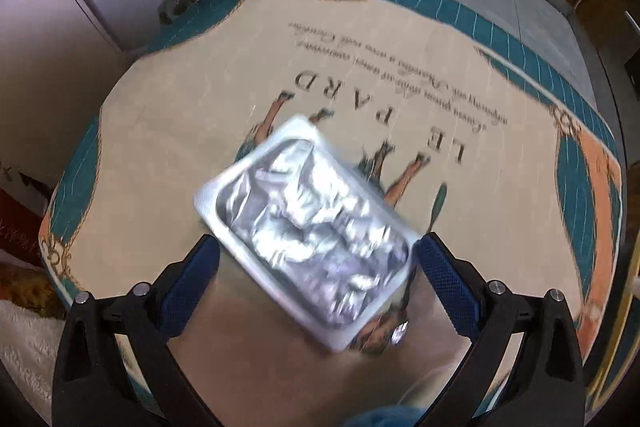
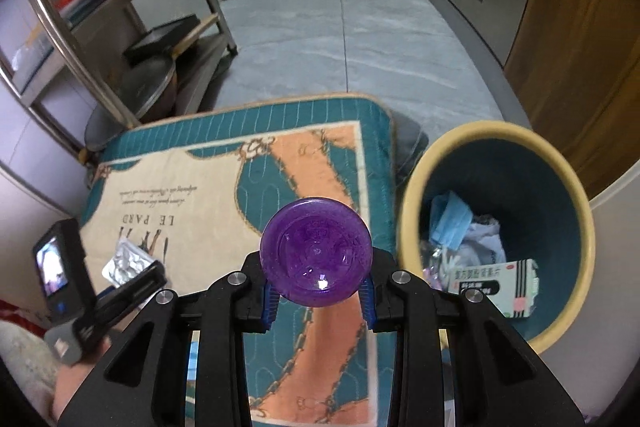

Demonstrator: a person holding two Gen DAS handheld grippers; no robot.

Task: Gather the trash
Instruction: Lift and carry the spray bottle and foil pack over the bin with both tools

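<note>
Left gripper fingers wide apart around silver foil blister pack, contact unclear, over printed mat, right gripper clamped on purple bottle, trash bin just right of mat, holding blue mask and medicine box

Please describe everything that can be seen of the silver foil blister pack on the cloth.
The silver foil blister pack is a rounded rectangle, with crinkled, shiny foil inside a flat pale rim. It lies diagonally on the printed cloth, over the picture below the letters. It sits between the open fingers of the left gripper; contact with a finger cannot be judged. The image is blurred. In the right wrist view it shows beside the left gripper.
</note>
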